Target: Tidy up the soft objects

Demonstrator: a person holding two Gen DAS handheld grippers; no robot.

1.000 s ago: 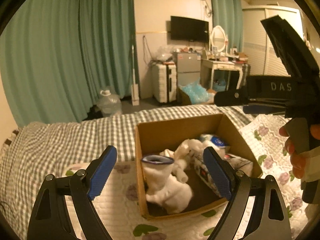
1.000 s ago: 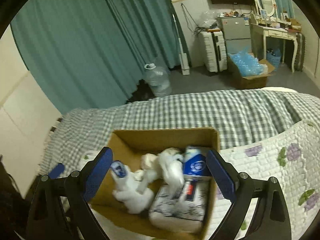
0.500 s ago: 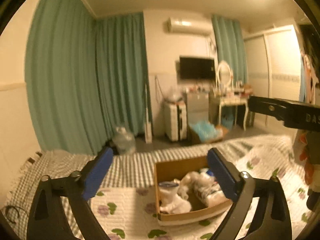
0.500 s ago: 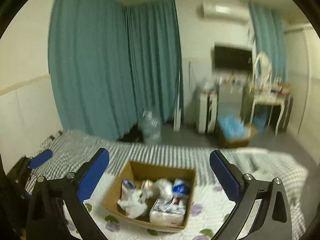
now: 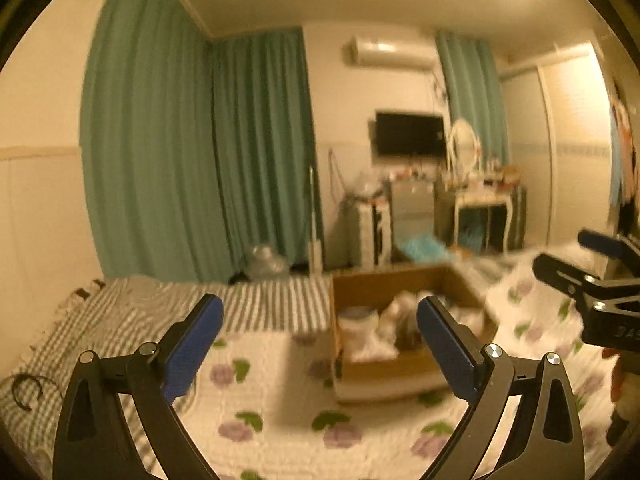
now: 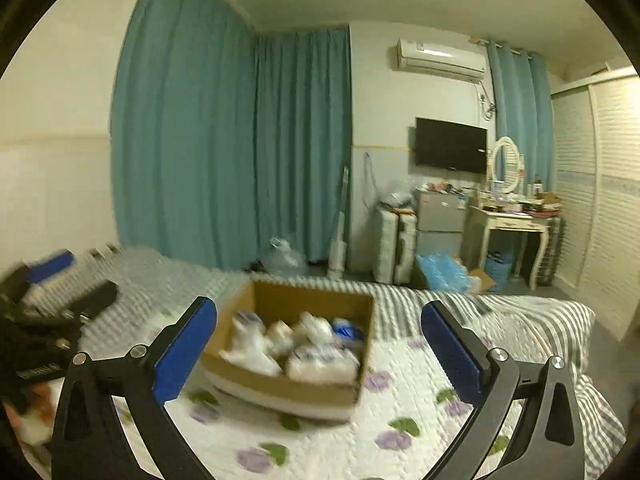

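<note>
Brown box (image 6: 296, 390) sits on a white quilt (image 6: 400, 408) with purple flowers and green leaves. Teal curtains (image 6: 224, 140), grey-white striped sheet (image 5: 120, 316), blue gripper pads (image 6: 184, 350).

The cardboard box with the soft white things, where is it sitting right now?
The cardboard box sits on the flowered quilt on the bed, just left of centre in the right wrist view, with the striped blanket behind it.

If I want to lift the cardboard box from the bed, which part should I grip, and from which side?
Probably the cardboard box by its thin upright side walls, from above: its top is open. The left gripper and right gripper, both open, could each pinch one rim.
</note>
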